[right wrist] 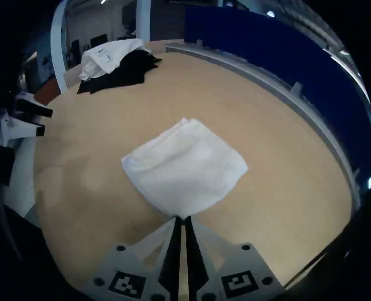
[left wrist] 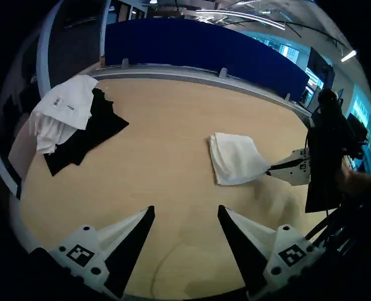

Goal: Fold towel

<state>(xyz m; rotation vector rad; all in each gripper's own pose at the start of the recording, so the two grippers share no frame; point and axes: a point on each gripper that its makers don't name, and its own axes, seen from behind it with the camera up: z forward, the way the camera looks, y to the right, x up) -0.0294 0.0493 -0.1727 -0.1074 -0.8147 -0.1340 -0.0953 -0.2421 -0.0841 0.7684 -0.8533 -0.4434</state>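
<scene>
Right gripper [right wrist: 181,219], bottom centre, is closed, apparently pinching the towel [right wrist: 185,168] corner; left gripper [left wrist: 185,208] gapes wide, holding nothing.

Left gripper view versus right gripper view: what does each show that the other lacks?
Left gripper view: the left claw wide open over the wooden table, and a hand holding the right claw. Right gripper view: the right claw from behind, closed on a corner of the towel. Both: the folded white towel, the clothes pile, the table, the blue partition.
</scene>
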